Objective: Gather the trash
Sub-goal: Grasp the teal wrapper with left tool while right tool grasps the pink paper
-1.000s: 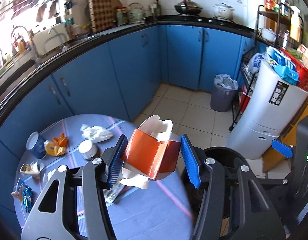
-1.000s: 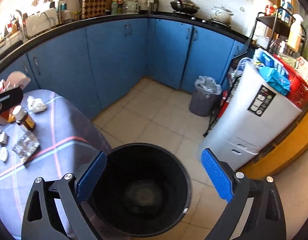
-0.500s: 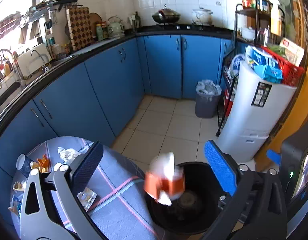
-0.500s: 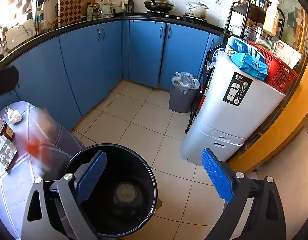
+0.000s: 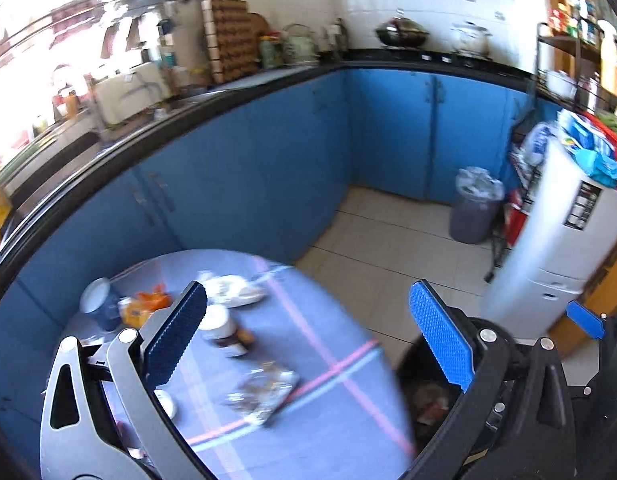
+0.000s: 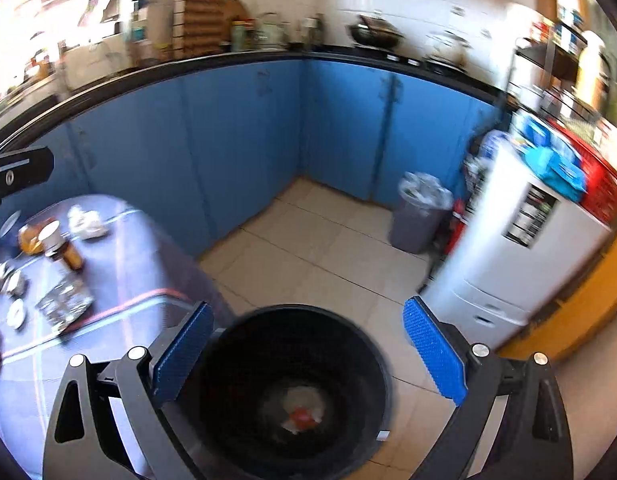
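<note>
The orange-and-white carton (image 6: 302,416) lies at the bottom of the black bin (image 6: 292,396) on the floor, just beside the near right edge of the round table (image 5: 328,432) — so that piece of trash is dealt with. The left gripper (image 5: 308,344) has just been opening its jaws; they stand wide apart with nothing between them, and it hangs over the table's right side with the bin's rim showing at its right. The right gripper (image 6: 308,356) is spread wide too and holds nothing, poised above the mouth of the bin.

To my eye the drop is done and the step in hand is the turn to the table for the next piece. Plenty is left there: a crumpled foil wrapper (image 5: 264,394) nearest, a brown bottle with a white cap (image 5: 226,334) lying on its side just beyond it, a wad of white tissue (image 5: 234,290) farther off, and an orange snack packet (image 5: 142,306) beside a blue cup (image 5: 96,302) at the far left.

The wrapper looks the likeliest next pick — flat and thin, so the jaws would need to come down low and close on a raised crease or edge rather than the flat face. The bottle could roll if nudged. Both views are smeared, so finer detail on the small bits at the near left I can't make out.
</note>
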`<action>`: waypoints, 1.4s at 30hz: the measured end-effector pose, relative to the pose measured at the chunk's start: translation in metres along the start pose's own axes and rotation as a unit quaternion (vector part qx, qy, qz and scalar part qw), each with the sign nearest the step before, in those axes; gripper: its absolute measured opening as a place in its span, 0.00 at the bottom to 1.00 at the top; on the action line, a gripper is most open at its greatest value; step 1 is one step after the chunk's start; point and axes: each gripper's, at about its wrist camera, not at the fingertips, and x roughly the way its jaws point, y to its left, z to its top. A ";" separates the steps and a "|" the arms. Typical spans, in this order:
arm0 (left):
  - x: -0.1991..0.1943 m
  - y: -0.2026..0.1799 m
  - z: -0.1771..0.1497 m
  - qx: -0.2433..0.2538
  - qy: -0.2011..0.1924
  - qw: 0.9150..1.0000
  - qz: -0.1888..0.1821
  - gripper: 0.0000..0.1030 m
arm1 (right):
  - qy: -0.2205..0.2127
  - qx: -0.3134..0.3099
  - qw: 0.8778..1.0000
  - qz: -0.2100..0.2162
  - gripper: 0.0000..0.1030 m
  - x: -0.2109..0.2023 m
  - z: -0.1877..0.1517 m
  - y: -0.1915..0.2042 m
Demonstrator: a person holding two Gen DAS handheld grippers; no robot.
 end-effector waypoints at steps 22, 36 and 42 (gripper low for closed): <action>-0.016 0.237 -0.148 -0.094 0.079 0.971 0.205 0.97 | 0.037 -0.140 0.975 0.169 0.91 0.007 -0.012 0.207; 0.026 0.329 -0.200 -0.209 0.157 0.950 0.168 0.97 | 0.077 -0.218 0.928 0.293 0.91 -0.007 -0.052 0.303; 0.037 0.338 -0.201 -0.199 0.167 0.956 0.138 0.86 | 0.080 -0.273 0.898 0.335 0.91 -0.020 -0.073 0.354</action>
